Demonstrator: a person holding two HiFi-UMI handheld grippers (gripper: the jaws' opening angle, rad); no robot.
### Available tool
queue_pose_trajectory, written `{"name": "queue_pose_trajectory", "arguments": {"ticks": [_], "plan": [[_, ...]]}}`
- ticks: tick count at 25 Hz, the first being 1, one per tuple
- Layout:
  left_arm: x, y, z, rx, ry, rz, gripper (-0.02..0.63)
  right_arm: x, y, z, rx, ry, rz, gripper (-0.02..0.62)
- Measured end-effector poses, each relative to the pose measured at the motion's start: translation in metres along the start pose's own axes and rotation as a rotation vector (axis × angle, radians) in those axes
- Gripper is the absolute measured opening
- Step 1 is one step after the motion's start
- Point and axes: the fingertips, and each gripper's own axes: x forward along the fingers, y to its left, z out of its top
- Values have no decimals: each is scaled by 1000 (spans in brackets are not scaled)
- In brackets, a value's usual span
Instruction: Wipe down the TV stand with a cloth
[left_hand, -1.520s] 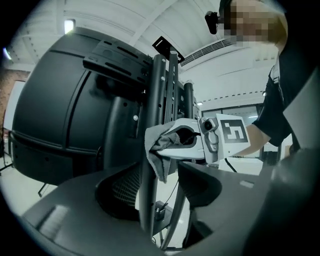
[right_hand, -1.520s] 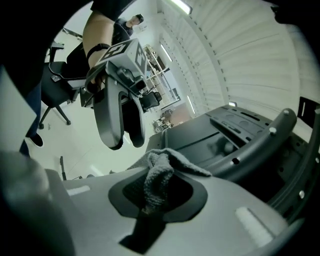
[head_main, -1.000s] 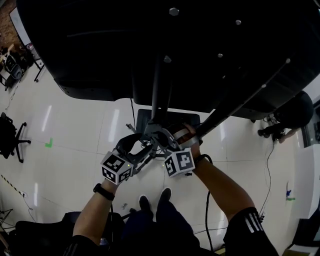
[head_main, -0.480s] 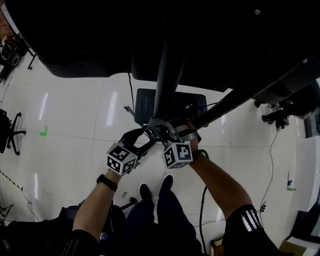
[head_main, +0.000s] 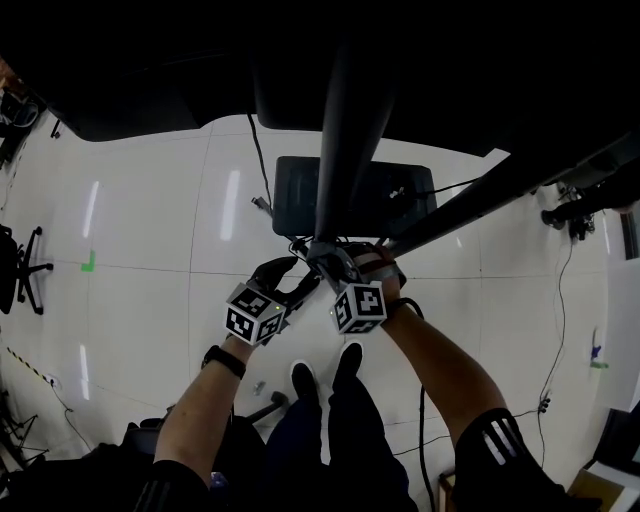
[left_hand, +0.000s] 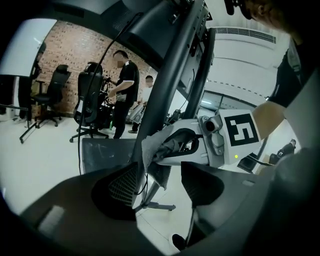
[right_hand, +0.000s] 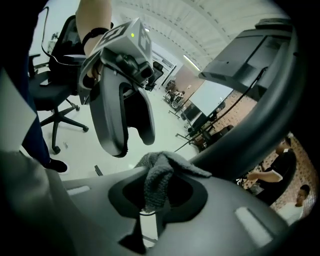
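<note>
Right gripper view puts the right claw (right_hand: 157, 195) at the bottom centre of the frame, its jaws pinched together on a grey cloth (right_hand: 161, 172). A fold of the cloth stands up out of the jaws and drapes to the right onto the dark stand pole (right_hand: 250, 125), which curves through the right half of the frame. Cloth and pole touch there. At the upper left of that frame hangs the left claw (right_hand: 133, 142), jaws wide with nothing in them, just beside the cloth but apart from it.

The left gripper view agrees. That claw's jaws, low in the frame, stand well apart, with mostly white floor (left_hand: 160, 225) showing through the gap. Above them, mid-frame, the cloth is bunched against the pole.

In the head view both claws sit low in the centre, at the bottom end of the pole, above a dark base plate (head_main: 295, 200). A second strut (head_main: 500, 190) runs off to the upper right.

The wiping itself seems to be the step in hand, here on the lower part of the pole. How much else is already clean cannot be told.

The next move calls for a firm pinch and steady pressure of the fold on the pole while it slides along. A turn of the wrist would bring the cloth round the pole's curve. The left claw should stay clear of the cloth's path.
</note>
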Motion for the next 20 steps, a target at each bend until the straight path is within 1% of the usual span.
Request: {"name": "queue_pose_trajectory", "arguments": {"ticks": [3,7,13,15,17,20], "plan": [[14,10,-27,-1,35,-6,297,23,24,-19,1,15,41,54],[26,24,-58,-38,69,2,298,47,50,-34,7,32,79,54],[36,30,-79,-54,92,-11,298,72,70,-55,36,70,117,54],[36,28,-87,-61,104,-15,298,76,76,-59,60,81,124,54],[35,24,-91,-65,111,-21,298,76,81,-62,107,86,134,54],[30,15,-89,-58,114,-33,298,62,81,-54,189,54,135,54]]}}
